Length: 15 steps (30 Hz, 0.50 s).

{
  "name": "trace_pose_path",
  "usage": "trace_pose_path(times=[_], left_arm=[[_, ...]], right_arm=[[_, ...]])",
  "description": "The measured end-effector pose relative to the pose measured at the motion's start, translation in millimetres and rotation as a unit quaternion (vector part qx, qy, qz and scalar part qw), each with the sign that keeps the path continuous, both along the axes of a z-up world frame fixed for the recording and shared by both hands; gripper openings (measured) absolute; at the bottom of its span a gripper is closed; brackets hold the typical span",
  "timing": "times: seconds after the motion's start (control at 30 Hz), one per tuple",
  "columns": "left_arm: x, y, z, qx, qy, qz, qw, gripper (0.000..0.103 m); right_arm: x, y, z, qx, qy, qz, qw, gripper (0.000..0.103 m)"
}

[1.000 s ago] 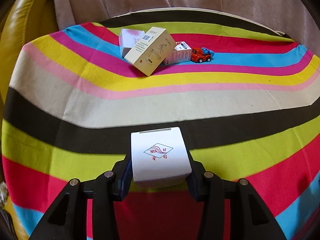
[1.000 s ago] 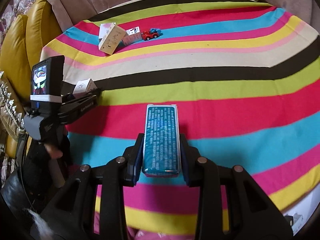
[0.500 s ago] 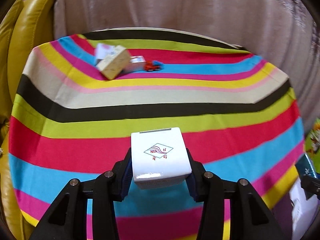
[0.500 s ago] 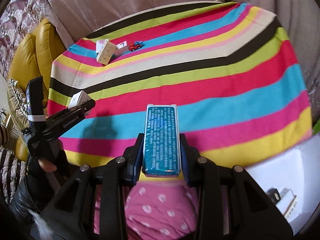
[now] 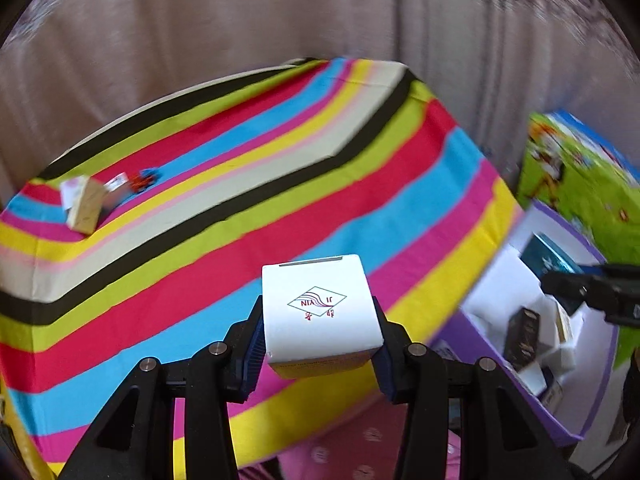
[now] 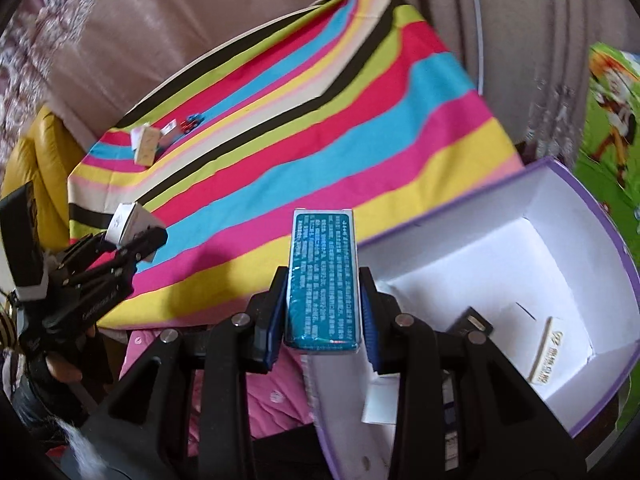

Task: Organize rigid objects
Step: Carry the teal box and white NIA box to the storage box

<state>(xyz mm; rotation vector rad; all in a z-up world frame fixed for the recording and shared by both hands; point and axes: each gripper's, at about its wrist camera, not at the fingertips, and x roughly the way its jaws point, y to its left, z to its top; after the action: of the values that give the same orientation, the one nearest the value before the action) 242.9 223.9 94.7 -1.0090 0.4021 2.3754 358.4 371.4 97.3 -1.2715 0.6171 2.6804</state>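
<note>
My left gripper (image 5: 320, 332) is shut on a white box (image 5: 320, 312) with a red and blue logo, held above the near edge of the striped table (image 5: 240, 200). My right gripper (image 6: 324, 312) is shut on a teal box (image 6: 323, 276) with white print, held near the left rim of an open purple box (image 6: 520, 264) with a white inside. The left gripper and its white box also show at the left of the right wrist view (image 6: 132, 228). The purple box (image 5: 532, 320) shows at the right of the left wrist view and holds several small boxes.
A tan carton (image 5: 86, 208), small boxes and a red toy car (image 5: 142, 180) lie at the table's far left corner. A yellow sofa (image 6: 36, 160) stands left of the table. A green printed panel (image 5: 572, 176) stands behind the purple box. Pink dotted fabric (image 6: 276, 392) lies below the grippers.
Both grippers have pulled back from the table and swung right, each still holding its box. The purple box has come into view; the right gripper is now at its rim.
</note>
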Motion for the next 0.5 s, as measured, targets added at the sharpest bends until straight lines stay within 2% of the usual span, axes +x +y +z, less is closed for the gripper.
trace_pose_path(times=[0.2, 0.3, 0.5], left_arm=[[17, 35, -3, -0.018, -0.01, -0.05, 0.9985, 0.047], [24, 53, -5, -0.027, -0.021, -0.076, 0.9965, 0.047], [55, 97, -5, -0.051, -0.024, -0.149, 0.9872, 0.047]], right_arm=[[24, 28, -13, -0.004, -0.008, -0.033, 0.999, 0.037], [33, 35, -17, 0.011, -0.013, -0.049, 0.999, 0.037], [56, 66, -20, 0.035, -0.019, -0.095, 0.995, 0.037]])
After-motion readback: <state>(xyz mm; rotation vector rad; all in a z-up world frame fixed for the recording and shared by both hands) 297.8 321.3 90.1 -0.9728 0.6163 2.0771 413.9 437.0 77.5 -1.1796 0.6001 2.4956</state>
